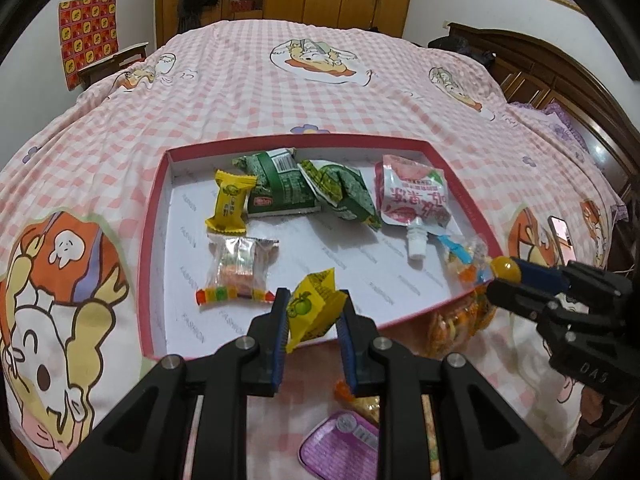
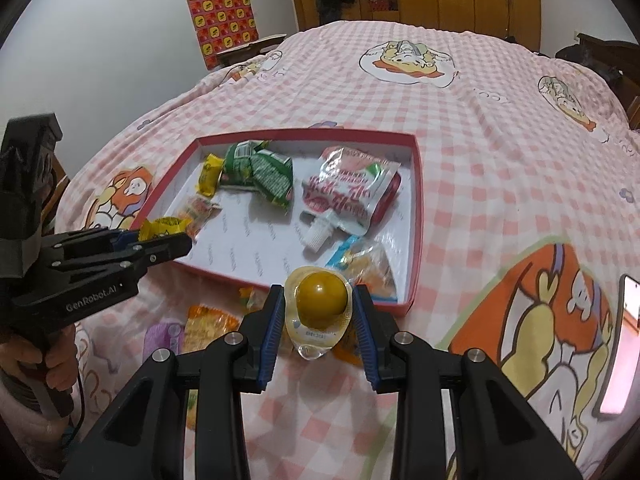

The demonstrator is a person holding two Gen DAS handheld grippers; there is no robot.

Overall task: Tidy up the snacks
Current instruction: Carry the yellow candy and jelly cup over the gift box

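Left gripper (image 1: 312,312) clamped on yellow candy packet (image 1: 314,308), held above the near edge of the red box (image 1: 154,216). Right gripper (image 2: 318,312) clamped on jelly cup (image 2: 320,308) at the box's near right corner. Packet looks light, crinkly, soft; pinch mid-body. Cup is likely slippery, squashable; grip its sides gently.
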